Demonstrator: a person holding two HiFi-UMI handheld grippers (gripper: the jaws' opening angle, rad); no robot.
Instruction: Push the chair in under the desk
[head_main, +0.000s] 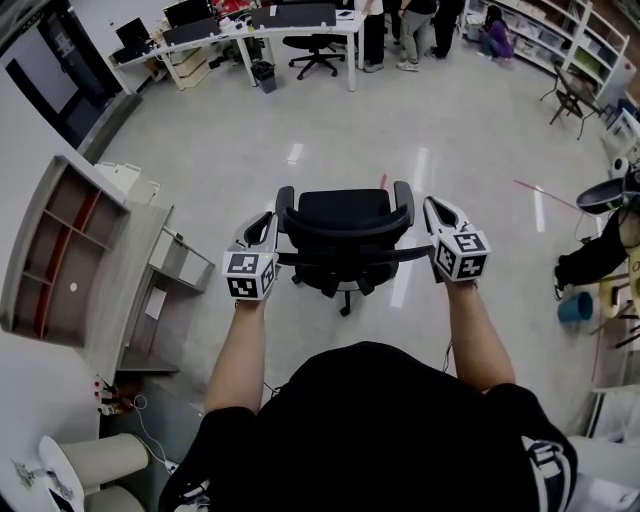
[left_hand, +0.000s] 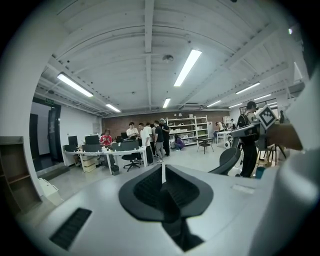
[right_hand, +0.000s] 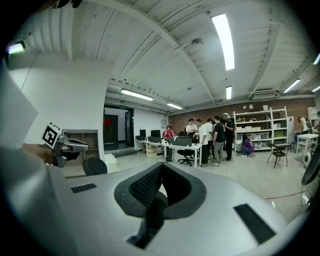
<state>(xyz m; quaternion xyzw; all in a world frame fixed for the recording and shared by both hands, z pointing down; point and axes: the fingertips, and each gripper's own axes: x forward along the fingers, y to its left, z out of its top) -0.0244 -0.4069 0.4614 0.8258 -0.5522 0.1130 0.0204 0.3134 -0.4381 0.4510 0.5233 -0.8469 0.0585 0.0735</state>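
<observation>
Chair (head_main: 345, 245) sits out on open floor (head_main: 450, 130), clear of the worktop (head_main: 128, 270) at left. Left gripper (head_main: 268, 218) & right gripper (head_main: 434, 206) both closed, empty, flanking the backrest (head_main: 345, 207). We'd push evenly on both sides imo so it doesn't swivel.

A pale glossy floor (head_main: 450, 150) reflects the long tube lights (left_hand: 188, 67) of a white beamed ceiling (left_hand: 120, 55), and by the far brown brick wall (left_hand: 131, 119) some people (right_hand: 215, 132) stand beside long white tables (left_hand: 107, 151) with dark monitors (left_hand: 91, 139), near white open shelves (right_hand: 260, 125).
</observation>
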